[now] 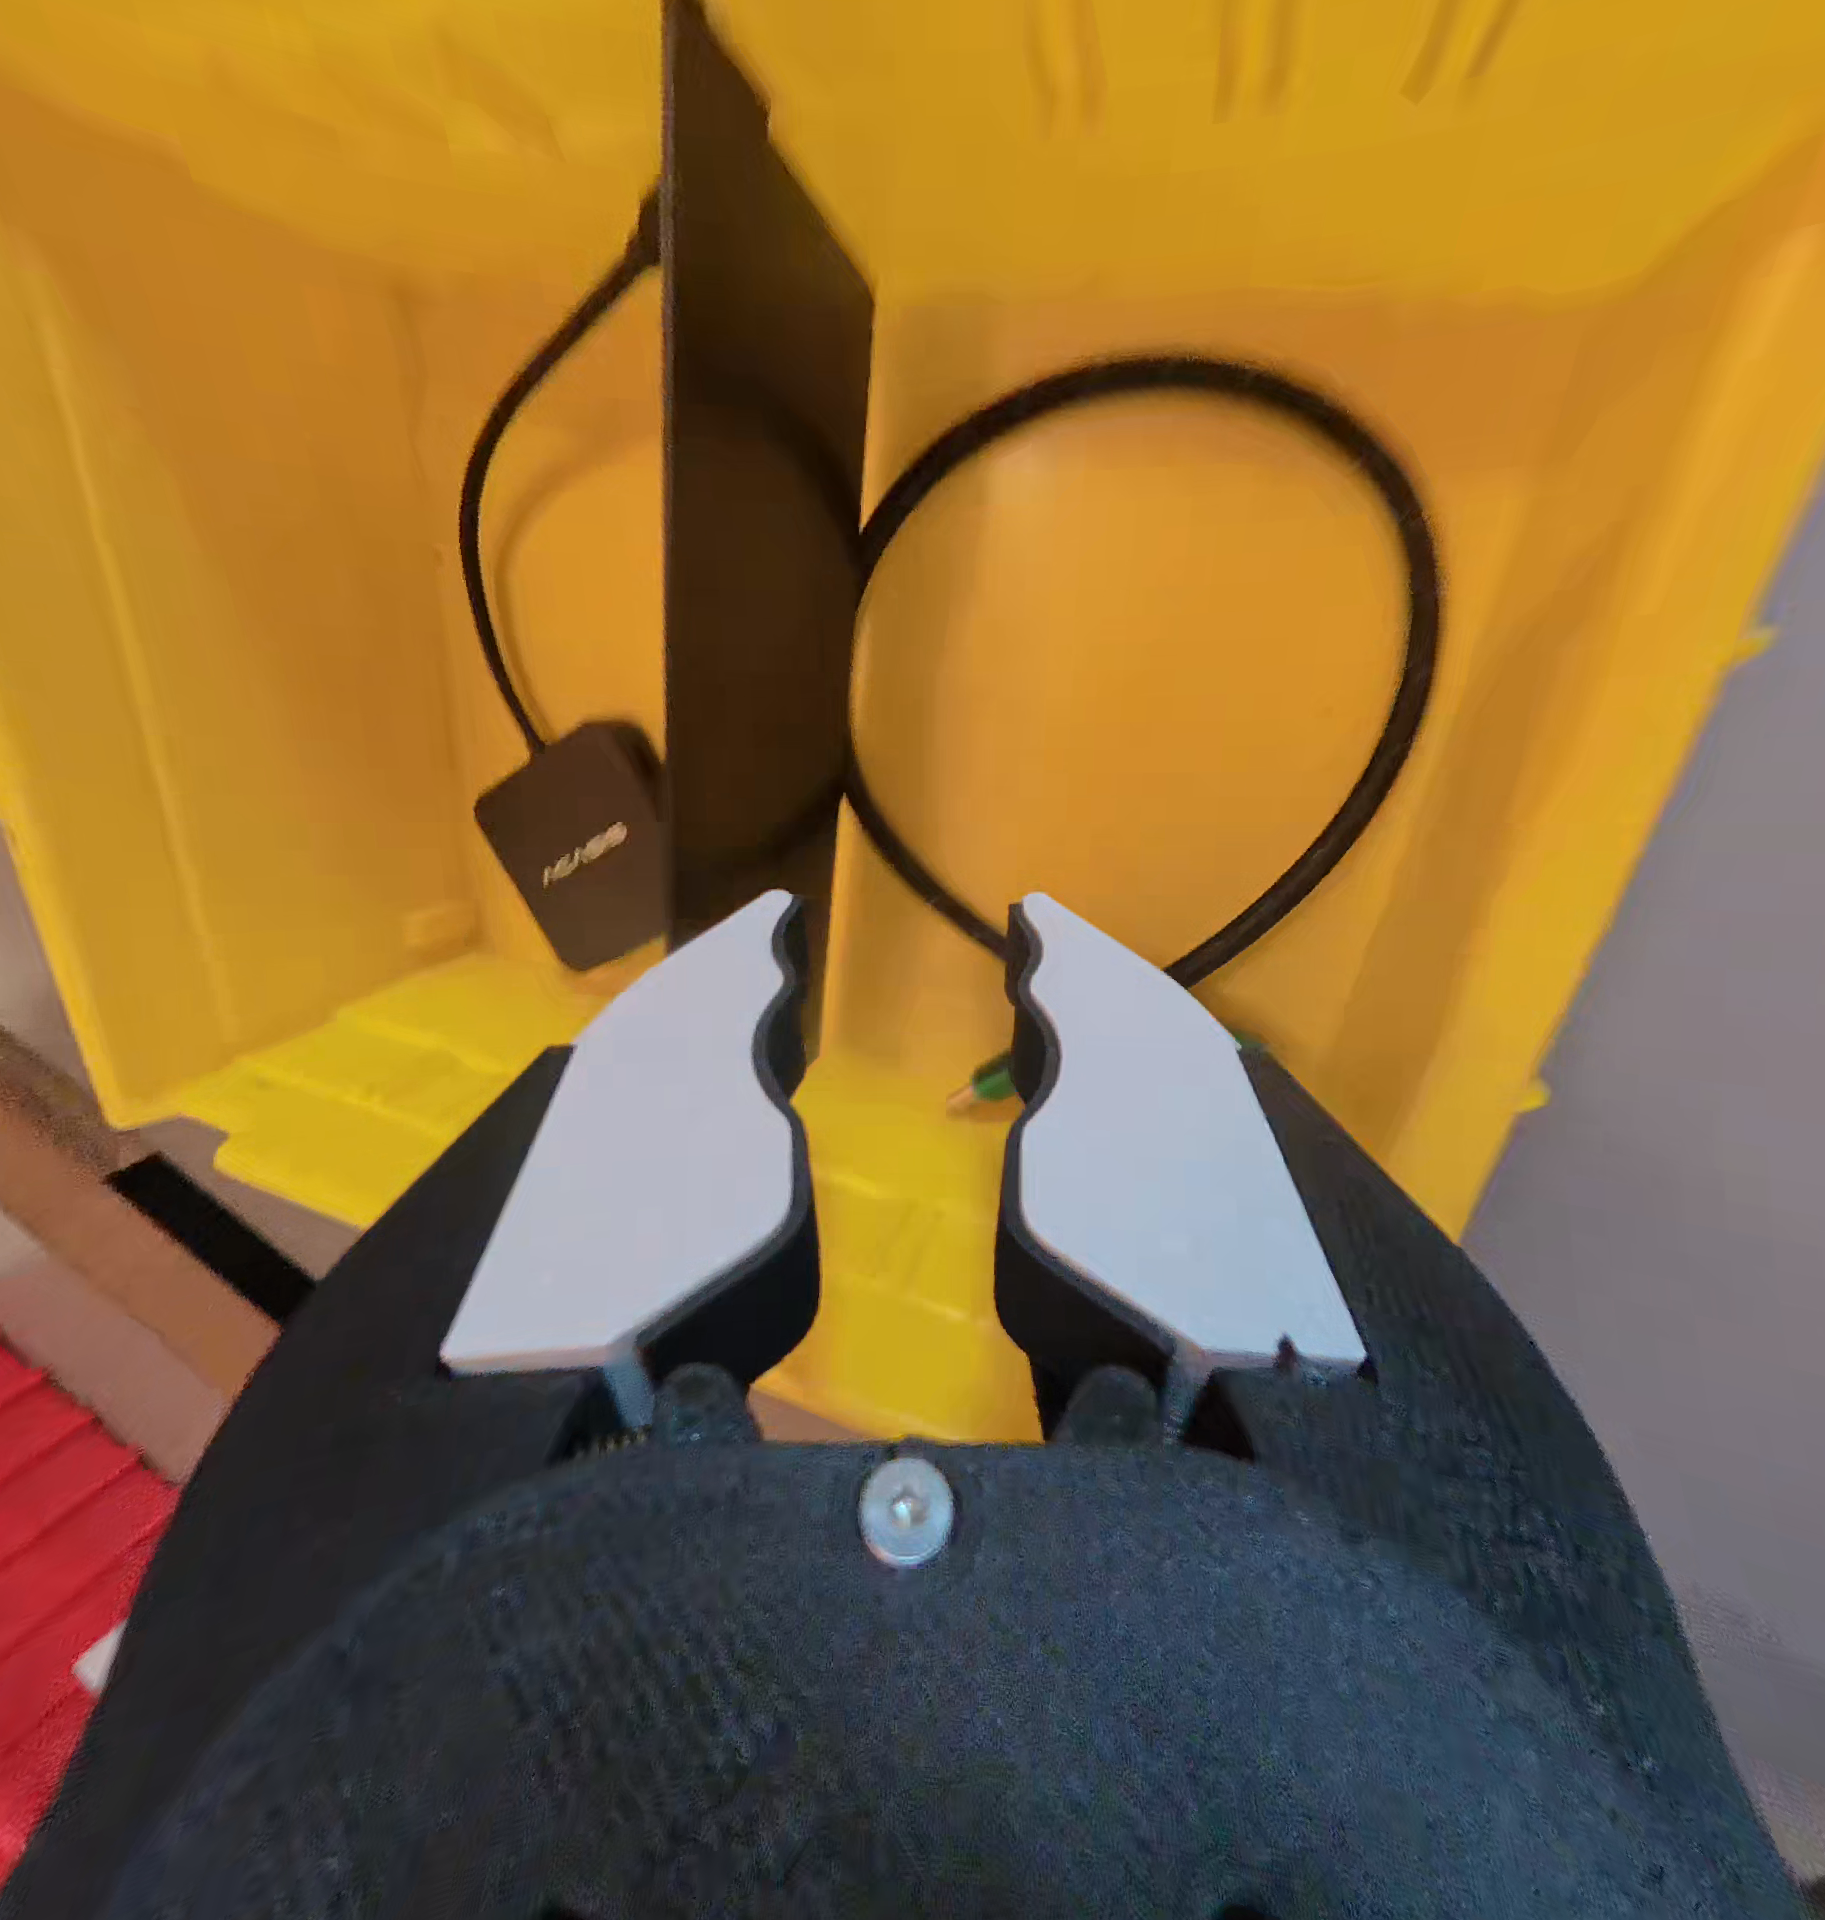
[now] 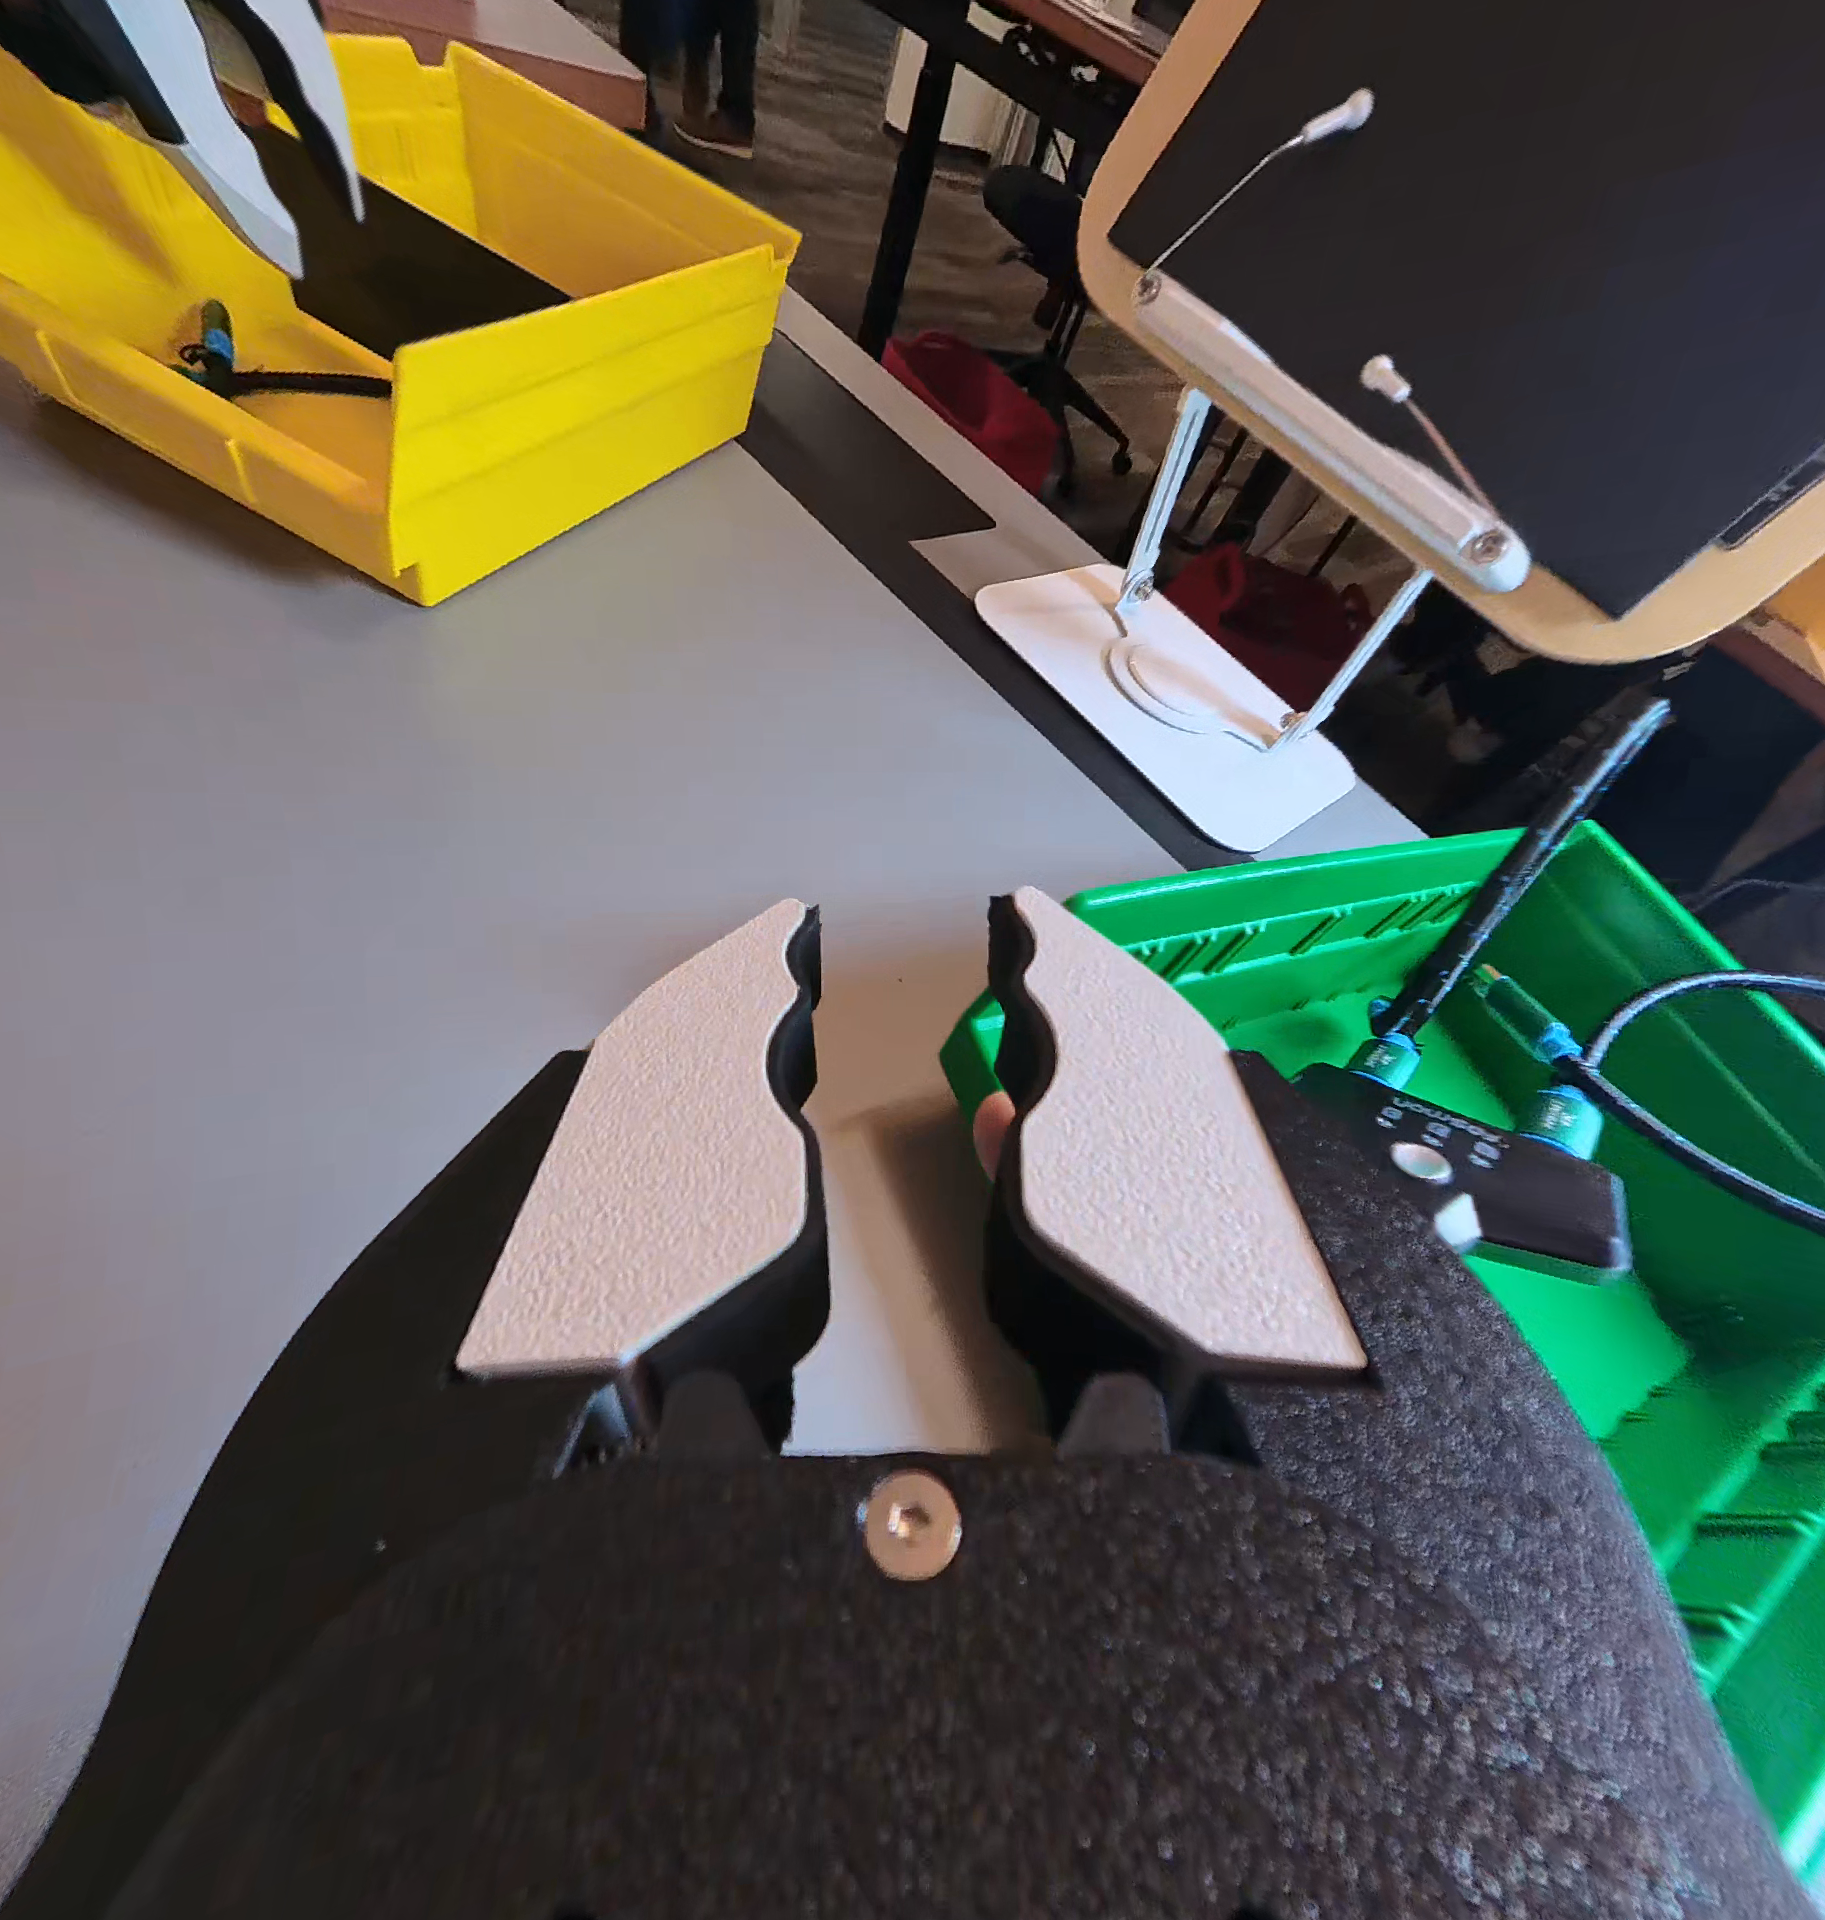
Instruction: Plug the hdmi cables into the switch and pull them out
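Observation:
My left gripper is open and empty, held over a yellow bin split by a black divider. A looped black HDMI cable lies in the right compartment, its green plug just under my right finger. A small black box on a cable lies in the left compartment. My right gripper is open and empty above the grey table, beside a green bin. The black switch lies in that bin with two teal-ended plugs in it.
Another green-and-teal plug lies loose in the green bin behind the switch. A tablet on a white stand stands at the table's far edge. The yellow bin sits at the back left, with the left gripper over it. Spacing between my two grippers at the tips: around 40 cm. Measured from the fingertips, the black switch is 20 cm or so from the right gripper and 55 cm from the left.

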`<move>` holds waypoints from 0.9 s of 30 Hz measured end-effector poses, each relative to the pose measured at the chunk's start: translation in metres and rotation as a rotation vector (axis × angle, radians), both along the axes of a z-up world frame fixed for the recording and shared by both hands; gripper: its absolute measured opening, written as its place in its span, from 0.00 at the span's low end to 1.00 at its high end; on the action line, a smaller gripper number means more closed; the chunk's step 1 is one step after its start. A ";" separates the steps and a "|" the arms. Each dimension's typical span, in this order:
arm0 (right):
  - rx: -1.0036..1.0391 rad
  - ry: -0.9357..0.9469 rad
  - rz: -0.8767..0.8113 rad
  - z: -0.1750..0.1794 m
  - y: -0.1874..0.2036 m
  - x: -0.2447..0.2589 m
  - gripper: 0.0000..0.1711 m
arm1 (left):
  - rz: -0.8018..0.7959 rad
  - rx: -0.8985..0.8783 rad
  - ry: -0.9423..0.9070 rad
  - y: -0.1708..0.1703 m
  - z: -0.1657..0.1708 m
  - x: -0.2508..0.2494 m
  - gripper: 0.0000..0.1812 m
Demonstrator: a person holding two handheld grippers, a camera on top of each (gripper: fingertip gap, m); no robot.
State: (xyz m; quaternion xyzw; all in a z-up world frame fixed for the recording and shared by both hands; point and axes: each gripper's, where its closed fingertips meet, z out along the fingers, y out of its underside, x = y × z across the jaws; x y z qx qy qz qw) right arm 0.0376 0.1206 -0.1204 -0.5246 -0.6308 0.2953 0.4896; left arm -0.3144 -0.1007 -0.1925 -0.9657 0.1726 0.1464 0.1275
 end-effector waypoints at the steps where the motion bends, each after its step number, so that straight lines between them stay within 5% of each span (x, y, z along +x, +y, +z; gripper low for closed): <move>1: -0.008 -0.002 0.003 -0.004 0.000 -0.003 0.18 | 0.005 -0.022 0.007 -0.005 -0.001 -0.006 0.20; 9: -0.035 -0.019 0.029 -0.021 -0.007 -0.017 0.18 | 0.111 0.164 -0.012 0.033 0.048 -0.073 0.20; 19: -0.096 -0.062 0.012 -0.044 0.000 -0.011 0.18 | 0.362 -0.338 -0.139 0.022 -0.045 -0.121 0.38; 27: -0.190 -0.060 0.033 -0.053 0.004 -0.013 0.18 | 0.393 -0.434 -0.390 0.025 -0.062 -0.100 0.38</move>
